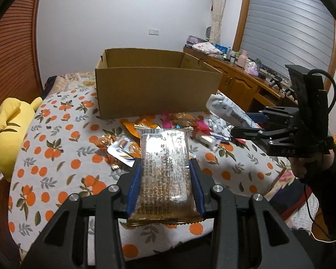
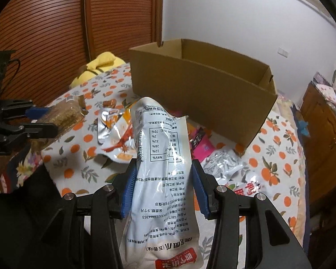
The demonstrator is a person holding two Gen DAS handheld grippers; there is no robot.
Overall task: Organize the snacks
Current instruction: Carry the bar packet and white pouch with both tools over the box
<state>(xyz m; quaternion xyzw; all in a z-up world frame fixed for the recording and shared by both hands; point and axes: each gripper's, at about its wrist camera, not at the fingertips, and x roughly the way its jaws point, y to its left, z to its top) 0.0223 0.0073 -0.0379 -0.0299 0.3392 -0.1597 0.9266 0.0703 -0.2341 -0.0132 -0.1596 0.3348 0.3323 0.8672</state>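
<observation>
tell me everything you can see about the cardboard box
The cardboard box is plain brown corrugated card, rectangular, open at the top with its flaps not showing. It stands upright on the orange-print bedspread, beyond the scattered snack packets. What its inside holds cannot be seen past the near wall. Neither claw touches it.

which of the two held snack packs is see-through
The clear grain-bar pack in the left gripper; the right gripper holds an opaque white printed pouch.

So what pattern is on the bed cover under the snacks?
White bed cover printed with oranges and green-grey leaves; clearest in the left wrist view.
</observation>
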